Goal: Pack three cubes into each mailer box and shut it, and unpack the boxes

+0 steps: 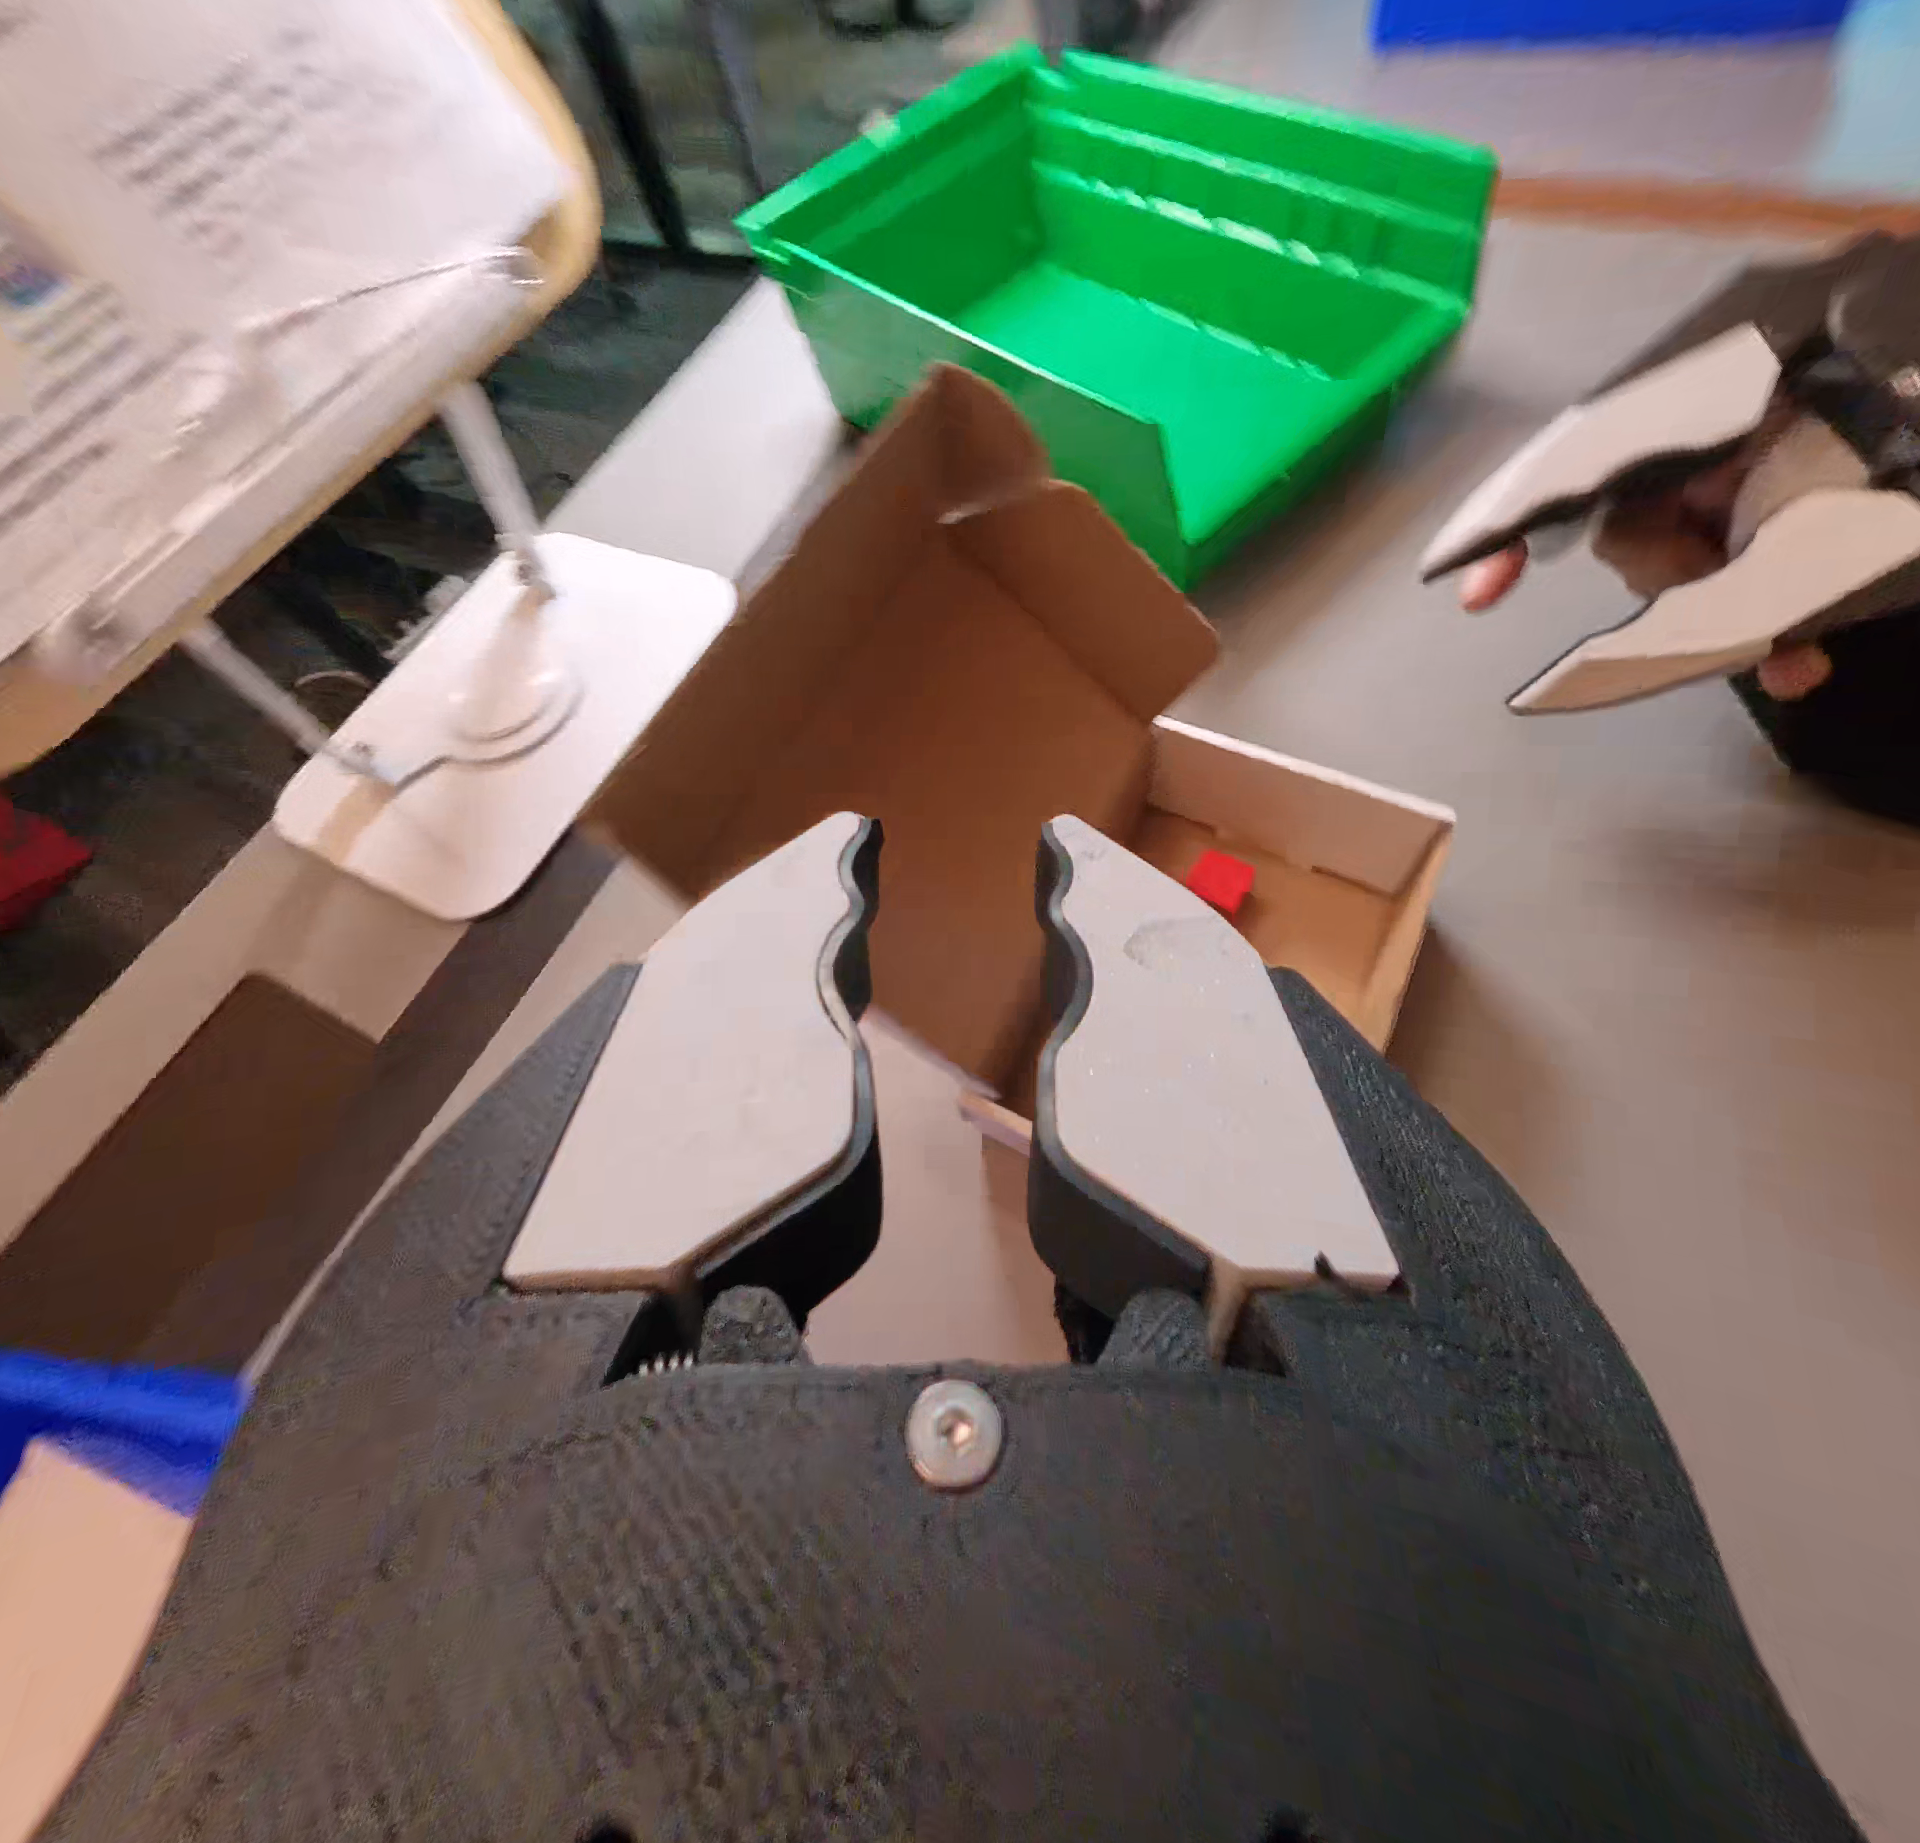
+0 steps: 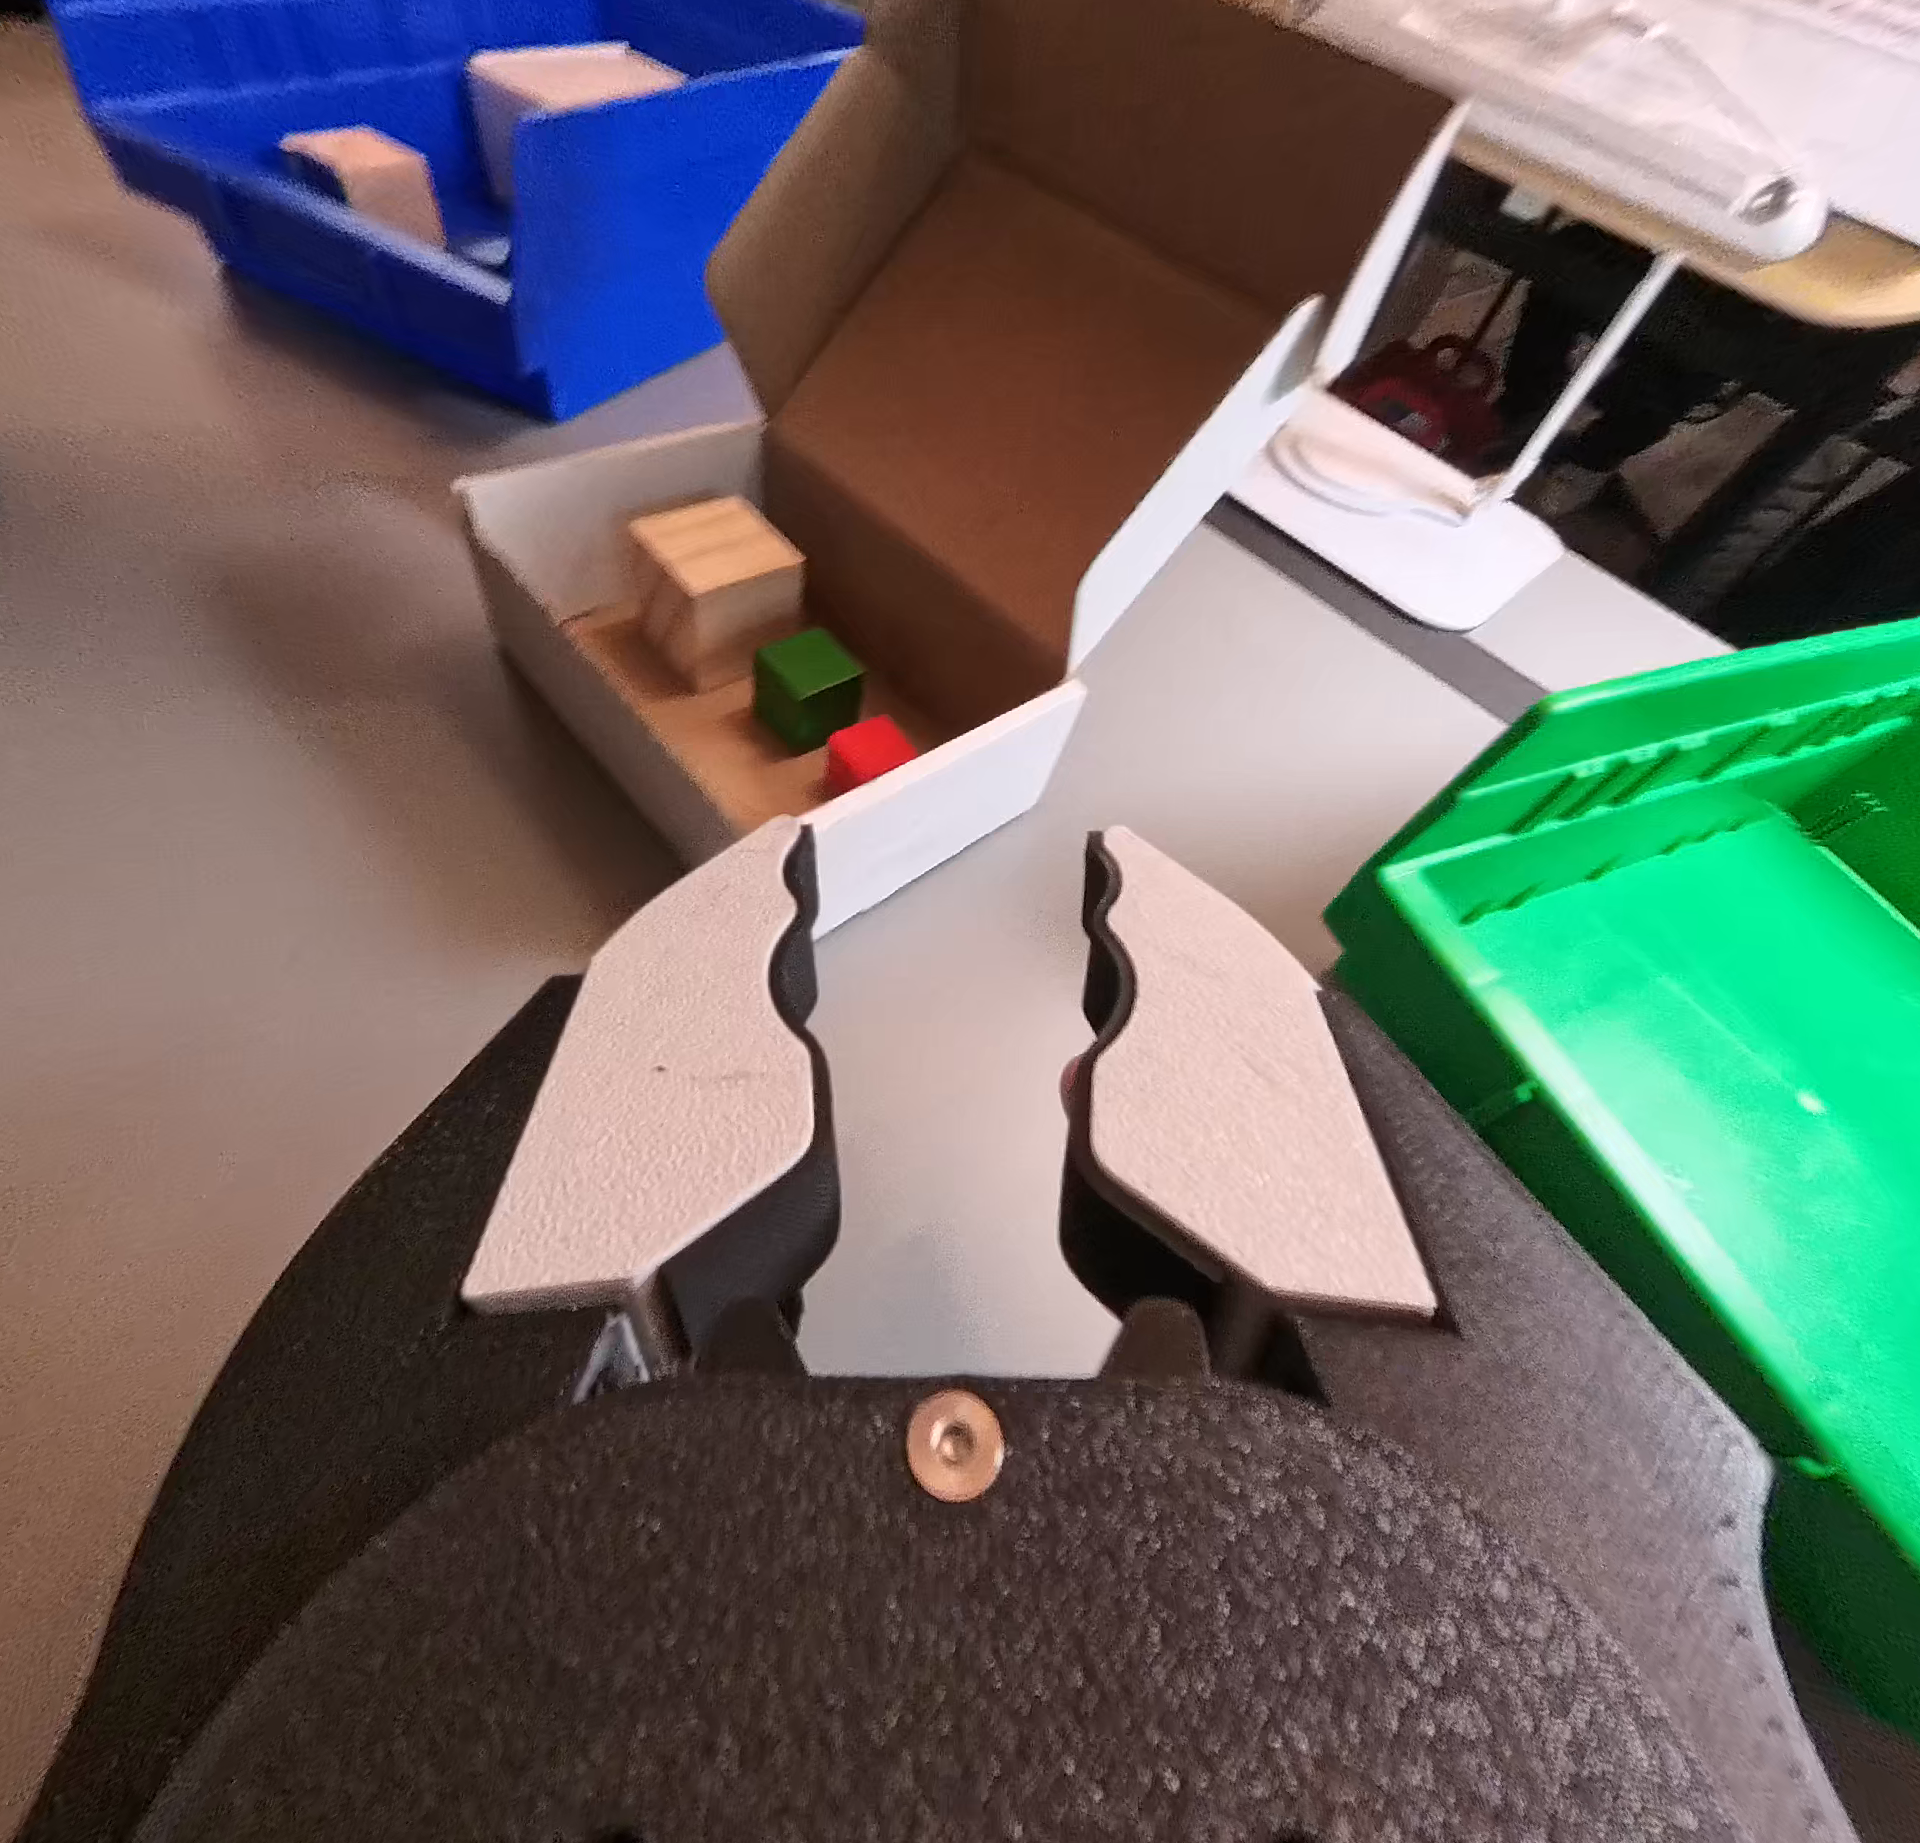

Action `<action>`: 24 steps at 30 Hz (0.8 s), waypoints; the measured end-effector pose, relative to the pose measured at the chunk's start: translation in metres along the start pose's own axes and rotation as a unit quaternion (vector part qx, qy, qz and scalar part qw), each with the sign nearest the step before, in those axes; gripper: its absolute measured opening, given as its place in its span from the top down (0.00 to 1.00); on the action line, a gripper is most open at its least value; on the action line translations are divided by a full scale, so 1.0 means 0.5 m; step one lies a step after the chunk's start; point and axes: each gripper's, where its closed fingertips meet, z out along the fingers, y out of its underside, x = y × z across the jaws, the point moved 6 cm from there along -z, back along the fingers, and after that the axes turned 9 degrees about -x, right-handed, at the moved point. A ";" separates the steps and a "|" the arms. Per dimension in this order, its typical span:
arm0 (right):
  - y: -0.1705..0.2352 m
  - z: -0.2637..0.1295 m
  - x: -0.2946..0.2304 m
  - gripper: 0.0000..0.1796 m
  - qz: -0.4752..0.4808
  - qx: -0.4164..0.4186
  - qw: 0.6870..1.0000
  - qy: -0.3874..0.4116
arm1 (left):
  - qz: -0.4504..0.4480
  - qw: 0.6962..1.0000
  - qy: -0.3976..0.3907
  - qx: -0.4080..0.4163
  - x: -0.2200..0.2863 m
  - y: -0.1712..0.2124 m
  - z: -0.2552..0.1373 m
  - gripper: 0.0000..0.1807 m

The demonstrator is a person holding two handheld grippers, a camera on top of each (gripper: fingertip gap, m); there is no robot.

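Observation:
An open white mailer box [image 2: 582,650] with a brown inside stands on the grey table, its lid [image 2: 1018,339] raised. Inside lie a plain wooden cube [image 2: 717,588], a green cube [image 2: 808,687] and a red cube [image 2: 868,751]. In the left wrist view the box [image 1: 1403,920] shows only the red cube [image 1: 1221,877]; the lid [image 1: 935,713] hides the others. My left gripper [image 1: 958,848] is open and empty, just before the lid. My right gripper [image 2: 948,858] is open and empty, near the box's front side flap [image 2: 935,806]; it also shows in the left wrist view [image 1: 1475,630].
An empty green bin [image 1: 1132,339] stands beyond the box, and close at the right in the right wrist view [image 2: 1662,1066]. A blue bin [image 2: 416,183] holding wooden blocks [image 2: 364,178] stands at the far left. A white stand base [image 1: 520,702] with a clipboard of papers [image 1: 208,183] sits at the table edge. Across from one pair of fingers to the other is roughly 20 cm. My right gripper's tips are some 10 cm from the red cube [image 2: 868,751]. Look for it in the left wrist view [image 1: 1225,875] too.

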 end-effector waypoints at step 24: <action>-0.137 0.121 0.075 0.95 0.053 -0.049 0.997 0.028 | -0.171 0.985 0.011 0.028 0.007 0.115 0.053 0.90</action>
